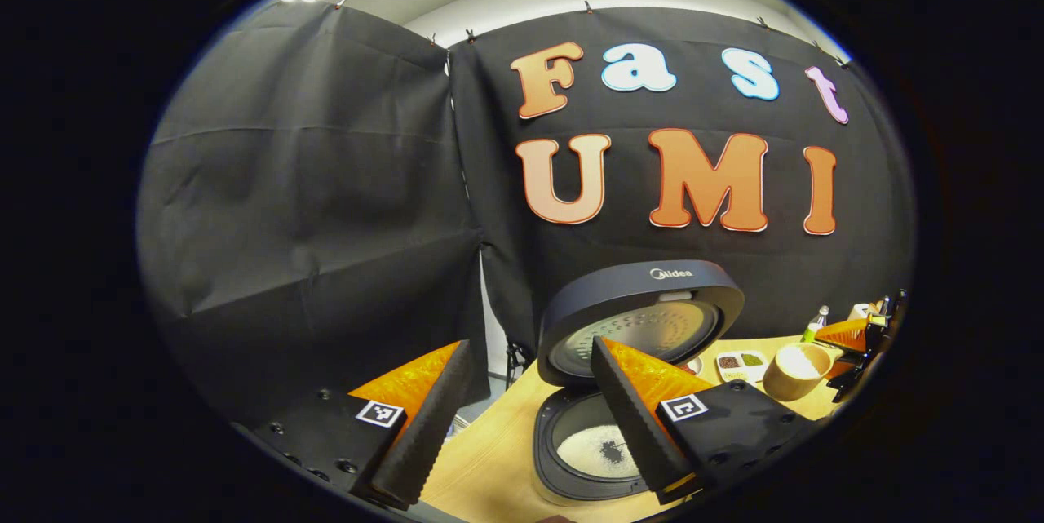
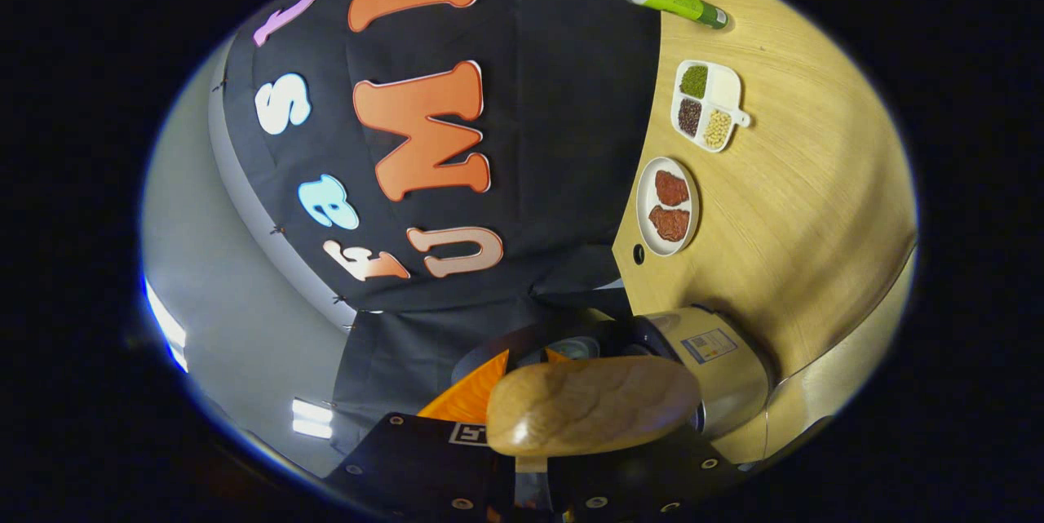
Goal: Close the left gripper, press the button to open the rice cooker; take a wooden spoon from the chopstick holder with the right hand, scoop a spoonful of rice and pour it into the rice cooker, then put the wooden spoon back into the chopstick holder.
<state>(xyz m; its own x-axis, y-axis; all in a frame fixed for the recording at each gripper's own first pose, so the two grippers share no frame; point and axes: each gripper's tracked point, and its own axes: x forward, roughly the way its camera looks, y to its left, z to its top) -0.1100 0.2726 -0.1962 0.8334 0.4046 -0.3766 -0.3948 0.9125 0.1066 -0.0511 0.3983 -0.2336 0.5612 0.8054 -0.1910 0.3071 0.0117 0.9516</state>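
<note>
On the pale wooden desk (image 1: 489, 458) the dark round rice cooker (image 1: 603, 392) stood with its lid up, white rice in the pot. The left gripper (image 1: 522, 417) hung released. The right gripper (image 2: 522, 392) grasped the light wooden spoon (image 2: 591, 405), turned sideways over the cooker; I judge it best to tip slowly, keeping the bowl above the pot.
</note>
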